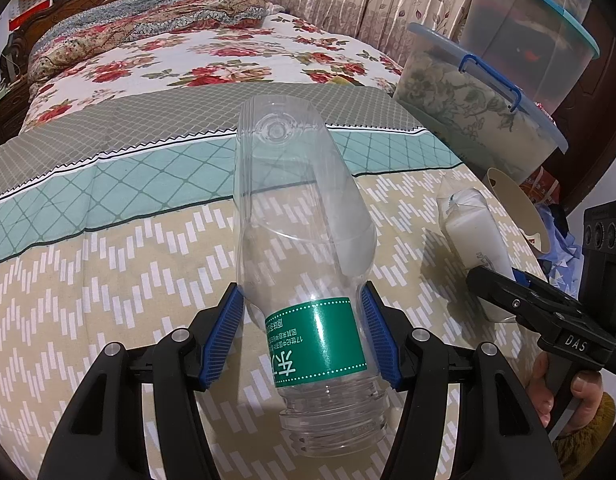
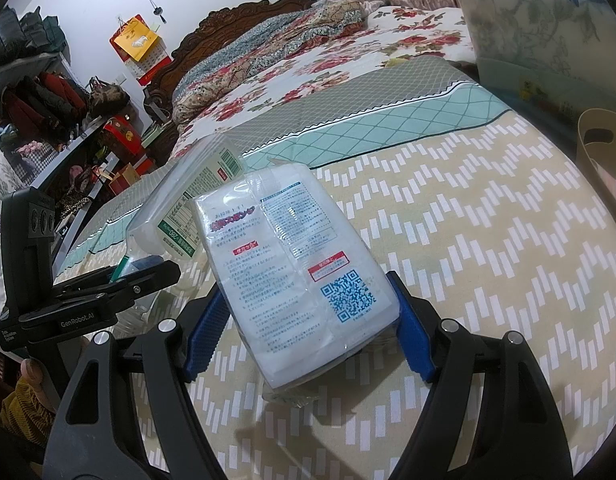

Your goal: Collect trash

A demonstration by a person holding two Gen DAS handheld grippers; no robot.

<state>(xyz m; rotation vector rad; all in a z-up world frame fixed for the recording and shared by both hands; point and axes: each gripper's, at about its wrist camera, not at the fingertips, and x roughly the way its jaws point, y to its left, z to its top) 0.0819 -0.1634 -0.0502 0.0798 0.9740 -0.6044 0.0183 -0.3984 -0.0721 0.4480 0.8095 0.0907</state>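
Bottle (image 1: 304, 280) is pinched near its neck by left gripper (image 1: 304, 336), base pointed away, held clear above the bed (image 1: 108, 280); pack (image 2: 300, 272) is clamped across its width by right gripper (image 2: 308, 332), likely so both go into the bin (image 1: 516, 208) at the bed's right edge

each black hand-held gripper (image 1: 304, 336) has ribbed blue pads (image 1: 224, 336), silver screws, and a mustard knit sleeve (image 1: 584, 436) behind.
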